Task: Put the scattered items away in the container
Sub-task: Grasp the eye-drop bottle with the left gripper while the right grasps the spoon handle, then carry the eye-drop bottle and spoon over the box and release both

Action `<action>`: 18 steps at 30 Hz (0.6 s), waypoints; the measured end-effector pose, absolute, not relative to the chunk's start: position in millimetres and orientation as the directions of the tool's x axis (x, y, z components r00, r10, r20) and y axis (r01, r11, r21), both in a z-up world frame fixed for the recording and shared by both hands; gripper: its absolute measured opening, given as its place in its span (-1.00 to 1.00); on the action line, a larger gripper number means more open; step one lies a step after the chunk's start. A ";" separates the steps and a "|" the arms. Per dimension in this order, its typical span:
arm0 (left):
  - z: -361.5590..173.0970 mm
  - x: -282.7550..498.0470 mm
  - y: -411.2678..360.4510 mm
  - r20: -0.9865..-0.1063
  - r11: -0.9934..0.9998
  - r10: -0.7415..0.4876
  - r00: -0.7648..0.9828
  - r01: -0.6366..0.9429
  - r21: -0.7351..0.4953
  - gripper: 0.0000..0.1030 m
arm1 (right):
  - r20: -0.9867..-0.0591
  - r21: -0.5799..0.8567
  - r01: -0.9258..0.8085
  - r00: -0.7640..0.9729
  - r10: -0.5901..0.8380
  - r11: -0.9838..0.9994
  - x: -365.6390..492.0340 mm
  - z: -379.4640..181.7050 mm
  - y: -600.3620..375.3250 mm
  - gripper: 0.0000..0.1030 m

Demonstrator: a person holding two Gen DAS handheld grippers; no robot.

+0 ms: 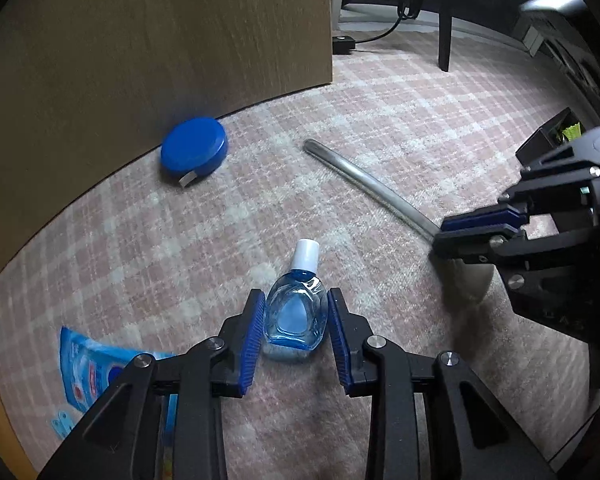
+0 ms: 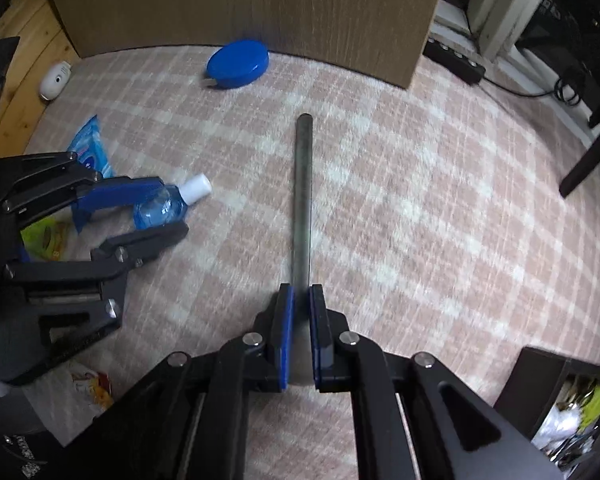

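On a pink-and-white checked carpet [image 2: 400, 184], the left tongs [image 1: 296, 320] are closing around a small clear-blue bottle [image 1: 296, 316] with a white cap [image 1: 307, 254], the blue-padded fingers [image 1: 252, 344] pressing against both of its sides while it is lying flat with the cap pointing away. To its right, the right tongs [image 2: 301, 332] are clamping narrowly on the near end of a long metal spoon-like utensil [image 2: 303, 184], whose handle is stretching away across the carpet toward a wooden panel [image 2: 260, 0]; the left wrist view is showing its pale bowl [image 1: 470, 280] just beneath those fingers. A round blue tape measure [image 1: 194, 148] is sitting against the foot of the panel, its metal tab poking out. A blue printed packet [image 1: 88, 368] is lying on the carpet near the left tongs, and a yellow-green wrapper [image 2: 46, 236] is showing beneath them in the right wrist view. The dark container [image 2: 556, 396], already holding bright yellow-green and white things, is standing at the right tongs' near right, well apart from the bottle. A small white device [image 2: 54, 76] is resting by the wooden edge at far left.
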State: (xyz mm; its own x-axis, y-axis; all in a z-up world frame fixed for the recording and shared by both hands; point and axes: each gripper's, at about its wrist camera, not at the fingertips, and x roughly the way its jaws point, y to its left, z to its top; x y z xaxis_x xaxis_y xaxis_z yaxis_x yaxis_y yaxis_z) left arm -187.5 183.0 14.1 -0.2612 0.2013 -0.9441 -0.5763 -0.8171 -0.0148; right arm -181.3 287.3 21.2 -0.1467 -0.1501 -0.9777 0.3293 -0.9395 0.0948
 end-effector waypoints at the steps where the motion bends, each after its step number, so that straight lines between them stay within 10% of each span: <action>1: 15.2 -186.2 181.6 -0.944 -0.822 0.199 -0.263 -0.569 -0.015 -0.43 | -0.977 0.097 0.323 -0.152 -0.152 -0.941 -179.0 22.2 289.2 -0.85; 18: 95.7 -138.3 211.1 -0.900 -0.801 0.323 -0.293 -0.591 -0.095 -0.43 | -0.917 0.154 0.217 -0.331 -0.221 -0.964 -105.8 116.5 368.3 -0.85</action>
State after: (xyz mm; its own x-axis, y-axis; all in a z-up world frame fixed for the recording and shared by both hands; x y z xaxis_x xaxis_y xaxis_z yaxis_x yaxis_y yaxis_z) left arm -138.3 211.1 95.7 -0.2934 0.3231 -0.8997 -0.5910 -0.8011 -0.0949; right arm -105.8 368.3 116.5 -0.3309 -0.2215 -0.9173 0.2174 -0.9638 0.1543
